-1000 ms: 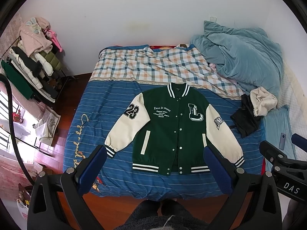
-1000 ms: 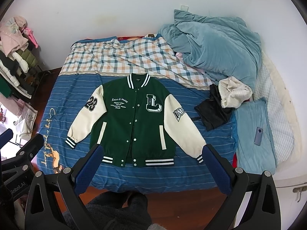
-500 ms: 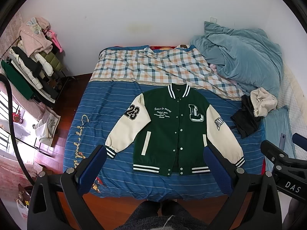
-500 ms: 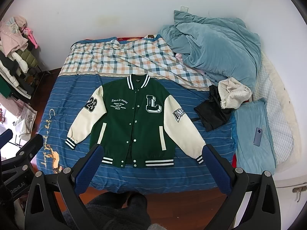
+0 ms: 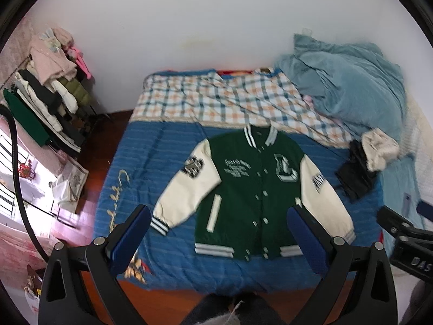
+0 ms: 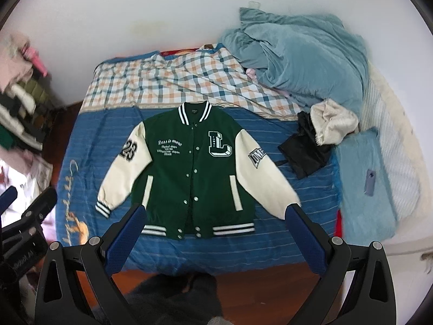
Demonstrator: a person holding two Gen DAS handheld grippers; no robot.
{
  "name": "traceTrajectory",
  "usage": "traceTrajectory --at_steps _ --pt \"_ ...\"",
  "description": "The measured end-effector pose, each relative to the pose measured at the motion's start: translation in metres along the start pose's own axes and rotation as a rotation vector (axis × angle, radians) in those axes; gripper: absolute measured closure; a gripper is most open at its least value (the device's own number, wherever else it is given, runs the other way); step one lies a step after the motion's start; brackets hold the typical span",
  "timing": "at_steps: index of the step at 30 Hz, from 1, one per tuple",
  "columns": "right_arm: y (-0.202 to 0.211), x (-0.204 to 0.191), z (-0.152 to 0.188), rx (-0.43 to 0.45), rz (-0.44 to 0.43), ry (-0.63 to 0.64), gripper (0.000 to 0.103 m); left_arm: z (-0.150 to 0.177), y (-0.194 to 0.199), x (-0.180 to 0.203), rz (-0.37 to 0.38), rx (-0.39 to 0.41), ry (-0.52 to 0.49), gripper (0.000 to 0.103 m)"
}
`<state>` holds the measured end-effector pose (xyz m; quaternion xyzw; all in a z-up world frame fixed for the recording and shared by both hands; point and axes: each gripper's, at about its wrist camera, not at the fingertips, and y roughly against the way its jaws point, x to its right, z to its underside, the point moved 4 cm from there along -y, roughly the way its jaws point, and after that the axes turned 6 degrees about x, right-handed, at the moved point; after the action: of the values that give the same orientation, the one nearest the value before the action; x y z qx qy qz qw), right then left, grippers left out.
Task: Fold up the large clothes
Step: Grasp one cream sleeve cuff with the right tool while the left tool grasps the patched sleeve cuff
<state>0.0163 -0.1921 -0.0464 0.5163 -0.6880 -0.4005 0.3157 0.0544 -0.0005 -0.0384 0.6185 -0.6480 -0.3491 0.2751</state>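
Green felt-like body and cream smooth sleeves mark the varsity jacket [image 6: 194, 173], which lies flat and buttoned, front up, on the blue striped bedspread [image 6: 270, 249] near the foot of the bed, unmoved since half a second ago. Both views have swung toward it and now blur, so the jacket fills more of each frame than before. The left gripper [image 5: 219, 233] and the right gripper [image 6: 216, 230] hover above the hem, each with its blue-padded fingers spread wide and holding nothing. A rumpled teal duvet [image 6: 305, 54] heaps beside the wall, over a checked sheet [image 6: 173, 81]; crumpled black and cream garments [image 6: 311, 140] lie to the jacket's right.
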Motion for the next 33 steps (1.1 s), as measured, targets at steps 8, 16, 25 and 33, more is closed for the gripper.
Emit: traceTrajectory --at_steps 8,16,25,33 --pt "-0.159 0.070 0.048 -0.058 0.034 -0.408 0.011 0.018 -0.131 -0.001 -0.092 -0.015 -0.049 0.000" --pt "-0.341 0.215 0.169 -0.189 0.087 -0.860 0.043 0.069 -0.273 0.035 -0.208 -0.108 -0.065 0.000" --pt "-0.523 0.371 0.317 -0.235 0.162 -1.297 0.031 0.127 -0.402 0.071 -0.282 -0.256 -0.075 0.000" --pt "-0.608 0.407 0.346 -0.108 0.058 -1.521 0.032 0.159 -0.490 0.085 -0.327 -0.344 -0.041 0.000"
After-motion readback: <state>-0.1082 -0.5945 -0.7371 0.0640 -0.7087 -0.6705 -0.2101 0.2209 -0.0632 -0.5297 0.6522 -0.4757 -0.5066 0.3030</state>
